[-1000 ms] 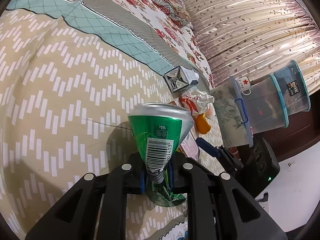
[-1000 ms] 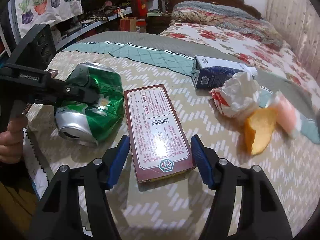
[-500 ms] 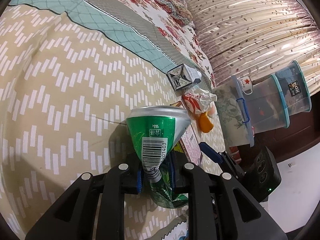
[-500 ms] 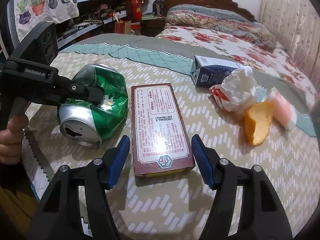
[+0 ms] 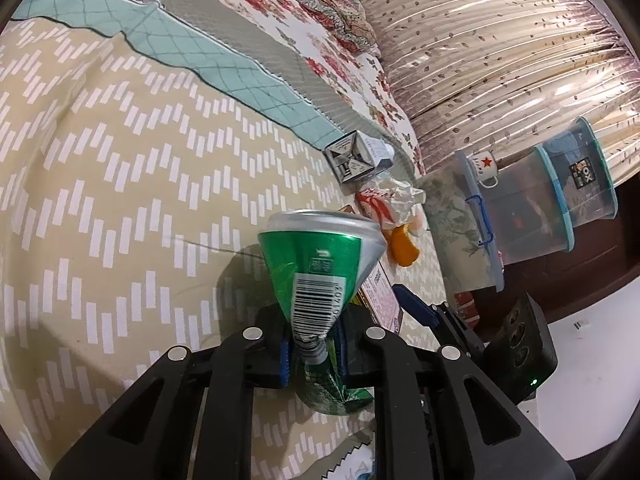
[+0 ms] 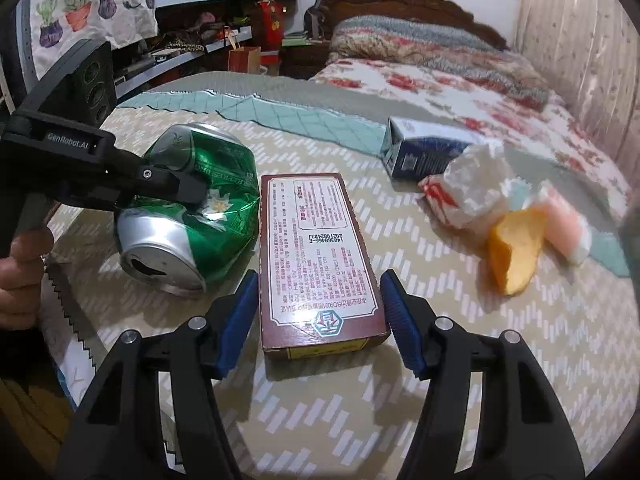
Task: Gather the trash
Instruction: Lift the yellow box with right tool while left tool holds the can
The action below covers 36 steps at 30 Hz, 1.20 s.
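Now, surface: you work over a bed (image 6: 340, 420) spread with a beige zigzag cover; a teal quilted strip (image 6: 304, 120) crosses it farther back.
Room: cluttered shelves (image 6: 192, 40) stand at your left, a carved headboard (image 6: 408, 8) at the far end, a pleated curtain (image 6: 580, 40) at your right; the left wrist view shows clear storage bins (image 5: 536, 216) beside the bed.
Green can (image 6: 192, 216): crushed, lying on its side at the left, its barcode facing your left camera.
Brown box (image 6: 316, 256): flat on the cover, printed side up, just beside the can.
Other trash: a blue carton (image 6: 424, 154), crumpled white wrapper (image 6: 464, 192), orange peel (image 6: 516, 248) and pink piece (image 6: 564, 224) lie to the right.
Left gripper (image 5: 314, 350): its jaws are closing, pinching the can's flattened waist.
Right gripper (image 6: 320, 320): jaws closing, spread wide astride the box's near end; the pads (image 6: 400, 320) stand just off its sides.
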Each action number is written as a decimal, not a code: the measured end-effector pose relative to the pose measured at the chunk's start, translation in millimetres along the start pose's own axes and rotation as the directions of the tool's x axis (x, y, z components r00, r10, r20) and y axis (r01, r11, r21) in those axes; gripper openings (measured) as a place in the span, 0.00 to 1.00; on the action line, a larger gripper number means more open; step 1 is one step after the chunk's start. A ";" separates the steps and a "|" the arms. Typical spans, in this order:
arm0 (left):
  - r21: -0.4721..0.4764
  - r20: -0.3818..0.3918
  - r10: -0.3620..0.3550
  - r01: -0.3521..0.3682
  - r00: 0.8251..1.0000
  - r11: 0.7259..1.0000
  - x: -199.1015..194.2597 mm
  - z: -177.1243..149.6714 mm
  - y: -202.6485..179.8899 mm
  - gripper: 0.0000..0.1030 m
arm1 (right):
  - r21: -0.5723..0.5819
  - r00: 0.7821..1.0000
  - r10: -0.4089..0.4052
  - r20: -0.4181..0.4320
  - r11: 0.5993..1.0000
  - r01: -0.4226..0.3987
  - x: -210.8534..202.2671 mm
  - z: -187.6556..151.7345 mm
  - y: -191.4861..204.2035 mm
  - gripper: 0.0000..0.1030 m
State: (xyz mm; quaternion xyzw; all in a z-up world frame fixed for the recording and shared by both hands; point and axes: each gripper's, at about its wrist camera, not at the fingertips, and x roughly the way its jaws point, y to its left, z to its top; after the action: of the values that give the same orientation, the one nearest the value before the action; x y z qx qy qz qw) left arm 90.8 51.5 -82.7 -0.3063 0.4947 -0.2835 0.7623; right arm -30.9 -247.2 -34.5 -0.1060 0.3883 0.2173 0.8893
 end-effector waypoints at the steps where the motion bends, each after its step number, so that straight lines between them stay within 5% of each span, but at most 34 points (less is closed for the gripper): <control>1: 0.001 0.005 -0.007 0.007 1.000 1.000 -1.5 0.3 -1.5 0.13 | -0.004 1.000 -0.006 0.010 1.000 0.006 -2.9 0.4 1.1 0.61; 36: 0.085 0.016 -0.037 0.035 0.999 0.996 -10.3 -3.2 -37.1 0.12 | 0.137 0.986 -0.085 0.144 0.988 0.065 -57.9 -13.3 -30.8 0.61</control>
State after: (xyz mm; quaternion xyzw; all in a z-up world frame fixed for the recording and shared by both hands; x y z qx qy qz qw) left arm 79.4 34.3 -50.0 -0.2850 0.4701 -0.3152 0.7736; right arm -60.0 -296.8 -0.2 -0.0448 0.3296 0.1648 0.9285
